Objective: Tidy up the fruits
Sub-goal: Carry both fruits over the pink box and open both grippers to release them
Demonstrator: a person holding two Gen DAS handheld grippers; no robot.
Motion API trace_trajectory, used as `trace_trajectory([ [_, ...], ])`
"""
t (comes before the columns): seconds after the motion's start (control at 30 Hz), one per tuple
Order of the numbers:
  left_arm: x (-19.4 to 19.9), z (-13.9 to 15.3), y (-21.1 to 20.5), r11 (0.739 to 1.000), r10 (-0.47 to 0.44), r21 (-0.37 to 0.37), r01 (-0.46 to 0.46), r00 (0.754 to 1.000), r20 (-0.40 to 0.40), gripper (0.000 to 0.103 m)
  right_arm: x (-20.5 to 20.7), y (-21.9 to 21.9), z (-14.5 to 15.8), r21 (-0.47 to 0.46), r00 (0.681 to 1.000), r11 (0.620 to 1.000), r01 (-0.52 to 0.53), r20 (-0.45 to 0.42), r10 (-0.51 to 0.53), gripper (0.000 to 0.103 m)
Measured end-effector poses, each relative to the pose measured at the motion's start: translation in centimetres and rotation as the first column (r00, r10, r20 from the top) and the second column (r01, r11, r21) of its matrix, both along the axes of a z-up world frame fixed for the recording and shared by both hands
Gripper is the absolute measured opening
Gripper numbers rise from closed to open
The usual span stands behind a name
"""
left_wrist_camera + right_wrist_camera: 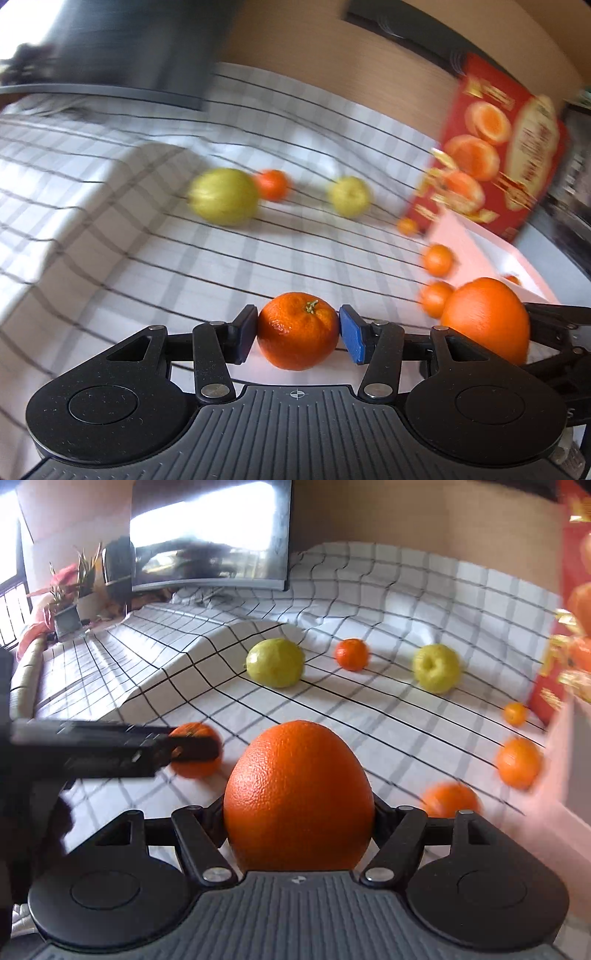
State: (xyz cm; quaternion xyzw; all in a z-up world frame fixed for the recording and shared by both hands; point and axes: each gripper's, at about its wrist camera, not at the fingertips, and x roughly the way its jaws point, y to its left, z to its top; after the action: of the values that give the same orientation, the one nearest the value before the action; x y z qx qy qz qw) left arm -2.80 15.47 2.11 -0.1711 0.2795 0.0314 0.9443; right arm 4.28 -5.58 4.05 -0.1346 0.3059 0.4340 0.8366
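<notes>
We note the left claw [297,334] clamped on a mandarin [297,330] at lower centre. The right claw [299,819] grips a large orange [299,797], its long axis upright. The white box [480,251] lies right of both, nearer the right claw.

1. The left black plastic gripper [297,334] is showing blue rectangular pads [352,334] and silver round screws.
2. The right black plastic gripper [299,812] is showing a grey ribbed base and silver screws.
</notes>
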Motion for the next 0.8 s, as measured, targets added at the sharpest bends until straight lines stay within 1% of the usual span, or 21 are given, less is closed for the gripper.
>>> trace_trajectory([
  [0.07, 0.5, 0.1, -2.0, 0.996, -0.084, -0.01, 0.084, 0.996, 0.008, 0.054, -0.9, -2.9, 0.2, 0.005, 0.999, 0.999, 0.038, 0.018, -0.038, 0.071],
  [0.13, 1.2, 0.2, -4.5, 0.981, -0.19, -0.023, 0.191, 0.982, 0.017, 0.054, -1.4, -5.7, 0.2, 0.0, 0.995, 0.995, 0.099, 0.029, -0.099, 0.071],
  [0.2, 1.9, 0.4, -6.9, 0.956, -0.29, -0.03, 0.29, 0.957, 0.02, 0.054, -1.8, -8.5, 0.2, -0.017, 0.982, 0.983, 0.182, 0.053, -0.181, 0.071],
  [0.27, 2.4, 0.4, -9.5, 0.924, -0.383, -0.017, 0.383, 0.924, 0.014, 0.054, -2.4, -10.9, 0.3, -0.031, 0.966, 0.968, 0.247, 0.082, -0.244, 0.071],
  [0.37, 2.9, 0.3, -12.4, 0.885, -0.466, 0.004, 0.466, 0.885, 0.003, 0.054, -2.9, -14.2, 0.5, -0.035, 0.942, 0.946, 0.323, 0.102, -0.318, 0.071],
  [0.47, 3.9, 1.1, -13.6, 0.867, -0.499, -0.006, 0.499, 0.867, 0.013, 0.054, -2.8, -16.6, 0.4, -0.02, 0.922, 0.925, 0.38, 0.097, -0.376, 0.071],
  [0.57, 5.4, 3.3, -14.0, 0.86, -0.508, -0.005, 0.509, 0.859, 0.063, 0.054, -2.5, -18.1, 0.8, 0.018, 0.905, 0.91, 0.415, 0.091, -0.415, 0.071],
  [0.67, 8.4, 6.6, -14.6, 0.857, -0.514, 0.025, 0.515, 0.847, 0.136, 0.054, -2.0, -18.7, 2.2, 0.06, 0.898, 0.906, 0.418, 0.121, -0.423, 0.071],
  [0.7, 9.3, 7.6, -14.7, 0.855, -0.516, 0.033, 0.518, 0.843, 0.149, 0.054, -1.5, -18.6, 3.0, 0.074, 0.894, 0.904, 0.421, 0.135, -0.427, 0.071],
  [0.8, 13.9, 11.8, -15.3, 0.845, -0.532, 0.042, 0.533, 0.83, 0.168, 0.054, 1.0, -18.0, 5.7, 0.095, 0.88, 0.892, 0.441, 0.151, -0.451, 0.071],
])
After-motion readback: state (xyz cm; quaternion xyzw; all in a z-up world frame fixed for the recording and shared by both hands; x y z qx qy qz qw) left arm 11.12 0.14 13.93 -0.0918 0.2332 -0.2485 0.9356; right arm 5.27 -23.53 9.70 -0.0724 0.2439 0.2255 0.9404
